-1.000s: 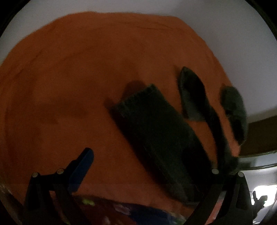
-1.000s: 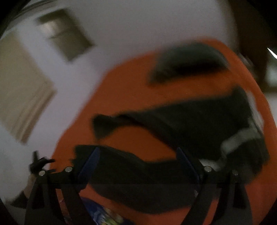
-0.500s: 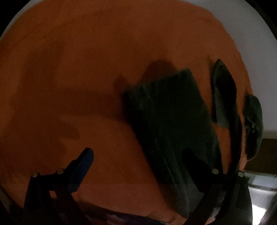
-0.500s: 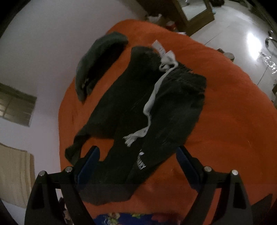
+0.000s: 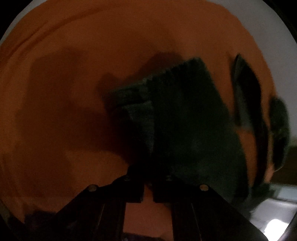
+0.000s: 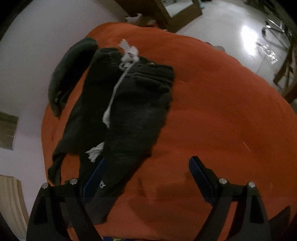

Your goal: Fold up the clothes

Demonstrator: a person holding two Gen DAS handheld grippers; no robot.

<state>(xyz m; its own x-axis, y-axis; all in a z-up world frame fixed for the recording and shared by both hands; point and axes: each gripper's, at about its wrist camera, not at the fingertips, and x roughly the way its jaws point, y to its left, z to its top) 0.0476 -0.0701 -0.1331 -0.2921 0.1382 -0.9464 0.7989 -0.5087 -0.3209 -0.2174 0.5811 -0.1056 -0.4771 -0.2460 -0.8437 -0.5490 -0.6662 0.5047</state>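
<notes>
Dark grey sweatpants (image 6: 130, 111) with a white drawstring (image 6: 113, 92) lie spread on an orange bedspread (image 6: 213, 111). In the left wrist view one trouser leg (image 5: 185, 120) is lifted and folded over, its hem end dangling in front. My left gripper (image 5: 148, 185) is shut on the edge of that leg. My right gripper (image 6: 146, 166) is open just above the bed, its left finger (image 6: 96, 174) over the lower part of the pants, gripping nothing. A second dark garment (image 6: 70, 70) lies beside the pants toward the bed's far edge.
The second dark garment also shows at the right in the left wrist view (image 5: 278, 129). A white wall (image 6: 37, 27) runs behind the bed. A wooden cabinet (image 6: 176, 13) and a glossy floor (image 6: 250, 33) lie beyond the bed's far side.
My left gripper has closed on the trouser leg and raised it, so the cloth now fills more of the view. My right gripper has moved closer to the pants and stays open.
</notes>
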